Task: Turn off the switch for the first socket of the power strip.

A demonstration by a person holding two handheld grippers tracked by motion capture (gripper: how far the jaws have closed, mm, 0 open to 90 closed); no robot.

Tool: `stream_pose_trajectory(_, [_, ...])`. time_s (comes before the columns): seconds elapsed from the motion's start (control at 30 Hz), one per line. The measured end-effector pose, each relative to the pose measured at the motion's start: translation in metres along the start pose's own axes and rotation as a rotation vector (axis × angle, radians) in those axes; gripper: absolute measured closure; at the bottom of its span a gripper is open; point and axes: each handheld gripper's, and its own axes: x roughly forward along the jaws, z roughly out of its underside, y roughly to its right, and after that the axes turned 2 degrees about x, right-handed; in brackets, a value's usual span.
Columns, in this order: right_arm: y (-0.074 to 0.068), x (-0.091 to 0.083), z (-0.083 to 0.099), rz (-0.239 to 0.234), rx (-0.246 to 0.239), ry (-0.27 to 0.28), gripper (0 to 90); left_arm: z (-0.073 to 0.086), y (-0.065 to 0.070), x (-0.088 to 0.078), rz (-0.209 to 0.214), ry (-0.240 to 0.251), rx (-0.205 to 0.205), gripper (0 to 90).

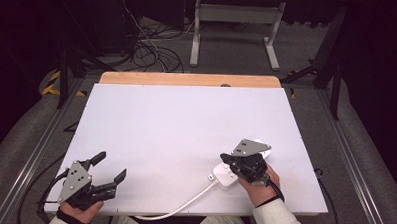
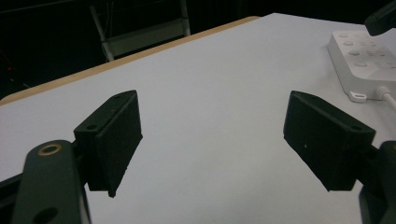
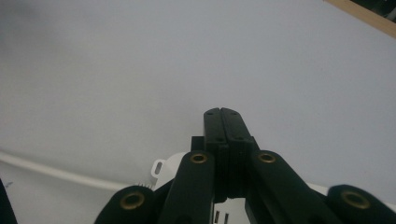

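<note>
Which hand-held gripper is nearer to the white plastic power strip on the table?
Right. The right hand-held gripper is directly over the white plastic power strip, jaws shut. The left hand-held gripper is far away at the white table's near left corner, jaws open.

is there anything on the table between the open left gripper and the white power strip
Nothing visible. Bare white table lies between the left gripper and the white plastic power strip; the right gripper is above the strip.
</note>
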Motion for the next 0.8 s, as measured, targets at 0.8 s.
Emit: stream_pose_trajectory(0.8, [0.0008,-0.0102,-0.0029,-0.027,-0.019,0.079,55.8,-0.0010,0.0004,-0.0016,-0.004,0.008,0.020,19.9])
